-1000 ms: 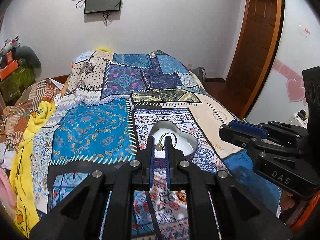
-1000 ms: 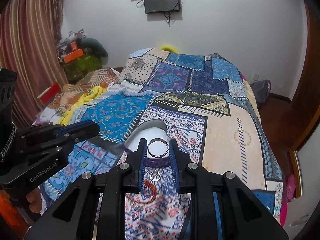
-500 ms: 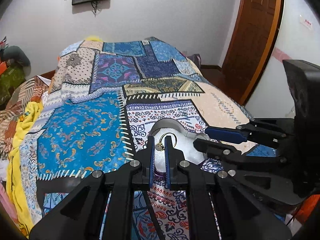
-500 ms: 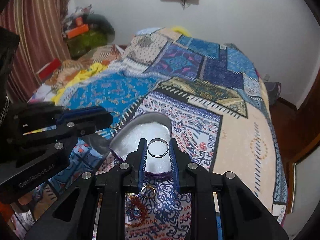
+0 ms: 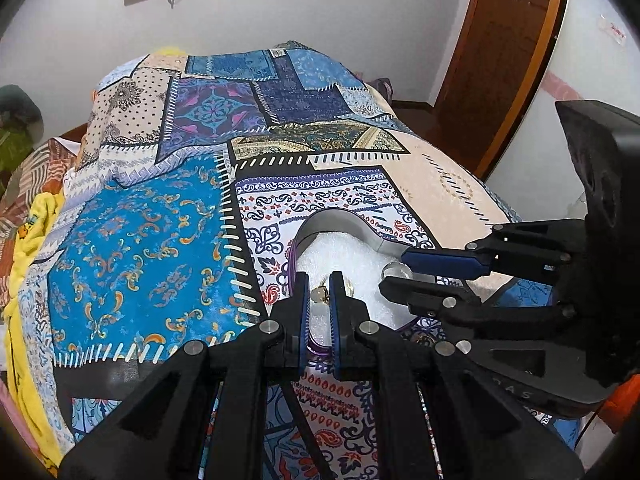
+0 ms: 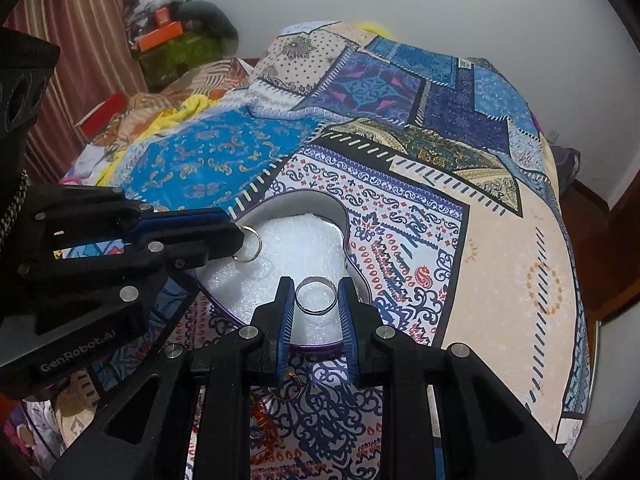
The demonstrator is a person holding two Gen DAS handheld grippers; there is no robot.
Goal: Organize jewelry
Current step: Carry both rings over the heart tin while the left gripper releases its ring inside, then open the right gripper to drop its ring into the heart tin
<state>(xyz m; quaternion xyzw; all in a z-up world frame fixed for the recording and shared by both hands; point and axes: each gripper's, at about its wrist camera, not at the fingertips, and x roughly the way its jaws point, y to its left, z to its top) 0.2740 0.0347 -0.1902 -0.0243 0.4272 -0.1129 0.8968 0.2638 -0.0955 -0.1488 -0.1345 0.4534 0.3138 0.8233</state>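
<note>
A heart-shaped purple tin (image 6: 320,204) with white padding sits open on the patchwork bedspread; it also shows in the left wrist view (image 5: 332,220). My left gripper (image 5: 320,294) is shut on a gold hoop earring (image 6: 248,245) and holds it over the tin's left side. My right gripper (image 6: 316,294) is shut on a silver ring (image 6: 316,295) and holds it over the tin's near edge. In the left wrist view the right gripper (image 5: 394,272) reaches in from the right.
Another gold earring (image 6: 286,388) and a reddish piece of jewelry (image 6: 262,420) lie on the bedspread (image 6: 500,280) just in front of the tin. Clutter is piled at the bed's far left. A wooden door (image 5: 504,52) stands to the right.
Both grippers have moved forward and down over the tin, each still holding its piece. The tin now lies right under the fingertips.
</note>
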